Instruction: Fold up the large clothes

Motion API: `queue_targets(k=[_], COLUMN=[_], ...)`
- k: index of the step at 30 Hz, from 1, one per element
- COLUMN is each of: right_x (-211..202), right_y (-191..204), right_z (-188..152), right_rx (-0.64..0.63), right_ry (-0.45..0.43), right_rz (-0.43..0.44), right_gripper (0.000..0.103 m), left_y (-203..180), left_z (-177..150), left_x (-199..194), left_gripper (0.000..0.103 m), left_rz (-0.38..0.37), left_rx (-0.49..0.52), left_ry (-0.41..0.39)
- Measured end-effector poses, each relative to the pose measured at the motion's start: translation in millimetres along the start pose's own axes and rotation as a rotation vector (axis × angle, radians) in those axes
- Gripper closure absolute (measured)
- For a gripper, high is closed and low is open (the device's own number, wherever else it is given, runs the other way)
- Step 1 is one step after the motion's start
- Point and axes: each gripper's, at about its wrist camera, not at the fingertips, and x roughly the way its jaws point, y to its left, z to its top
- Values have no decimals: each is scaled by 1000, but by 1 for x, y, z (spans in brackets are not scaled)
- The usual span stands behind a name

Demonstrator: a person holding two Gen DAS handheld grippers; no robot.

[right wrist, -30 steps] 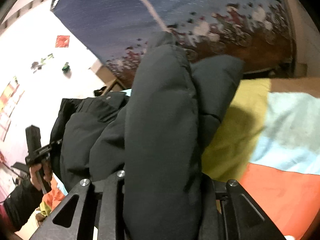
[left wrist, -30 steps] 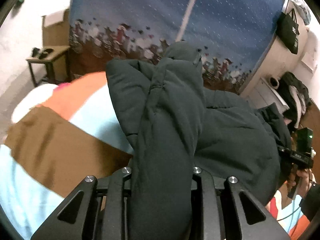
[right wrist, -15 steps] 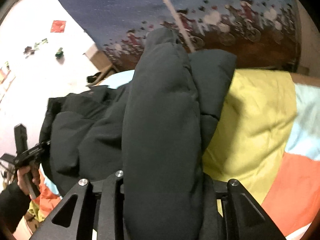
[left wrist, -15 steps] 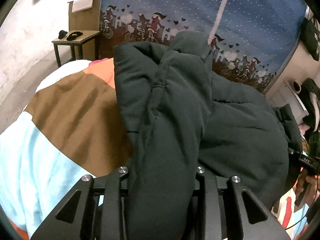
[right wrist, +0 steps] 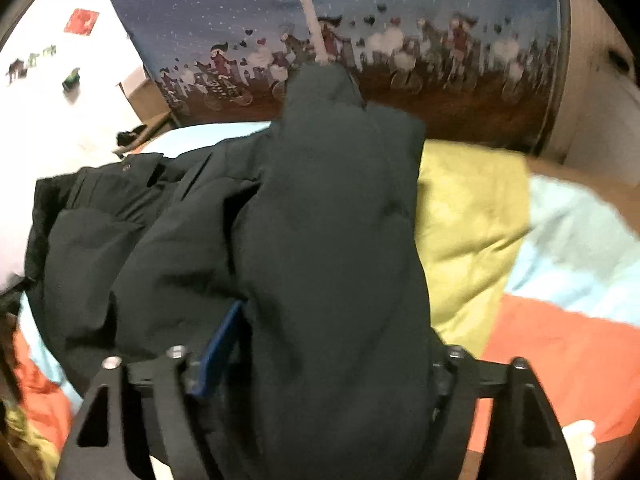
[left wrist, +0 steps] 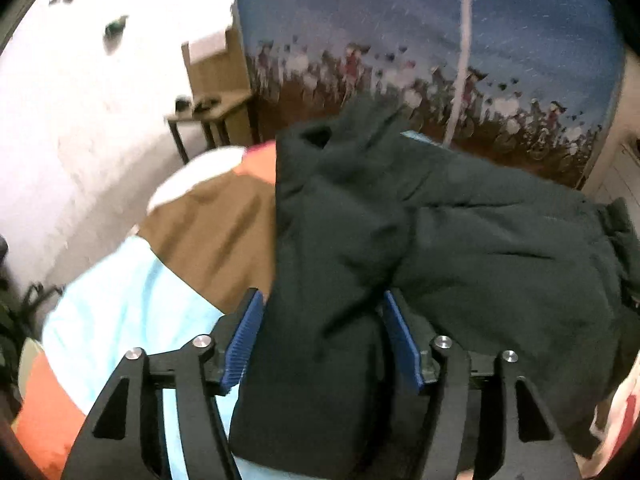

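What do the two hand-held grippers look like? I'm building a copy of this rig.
Both look alike. The left hand-held gripper has matte black angular finger arms with triangular cut-outs, round silver bolt heads and blue ribbed pads. The right hand-held gripper shows one blue pad; the other is hidden.

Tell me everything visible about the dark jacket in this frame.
The jacket is dark, nearly black, padded, with a matte woven look. It lies bunched and partly folded on a colour-blocked bedspread, a puffy fold running toward each camera. One fold sits between the left gripper fingers; both blue pads show and the jaws have just been opening. Another fold fills the right gripper, also just opening, with one blue pad exposed. A collar with a snap shows at its far side in the right view.
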Motion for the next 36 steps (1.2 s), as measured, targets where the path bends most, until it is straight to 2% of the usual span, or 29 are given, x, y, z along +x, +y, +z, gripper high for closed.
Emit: queue_targets(k=[1, 3, 6, 8, 9, 14, 22, 25, 30, 36], right_x=[-6, -24, -50, -68, -75, -108, -163, -177, -189, -194], right_y=[4, 13, 26, 37, 43, 70, 84, 89, 99, 110], right_z=[-1, -4, -15, -27, -31, -55, -73, -82, -97, -107], right_rx=[-18, -51, -60, -74, -84, -138, -112, -99, -85, -102], right_ry=[-23, -79, -149, -194, -210, -271, -371, -403, -431, -434], right_rz=[-23, -60, -55, -19, -4, 18, 59, 76, 108, 141], right_gripper=[13, 11, 4, 0, 0, 0, 0, 0, 0, 0], left_y=[-4, -10, -22, -29, -32, -45, -56, -60, -73, -86], left_z=[-3, -9, -23, -28, -33, -35, -58, -68, -84, -102], left_x=[-10, -25, -53, -65, -74, -105, -159, -174, -194, -212], left_gripper=[44, 44, 39, 20, 19, 18, 14, 14, 8, 4], left_rz=[5, -2, -38, -73, -95, -116, -87, -102, -124, -96], left_rx=[10, 16, 20, 19, 15, -10, 3, 9, 29, 81], left_ry=[-22, -51, -88, -101, -116, -168, -307, -342, -382, -444])
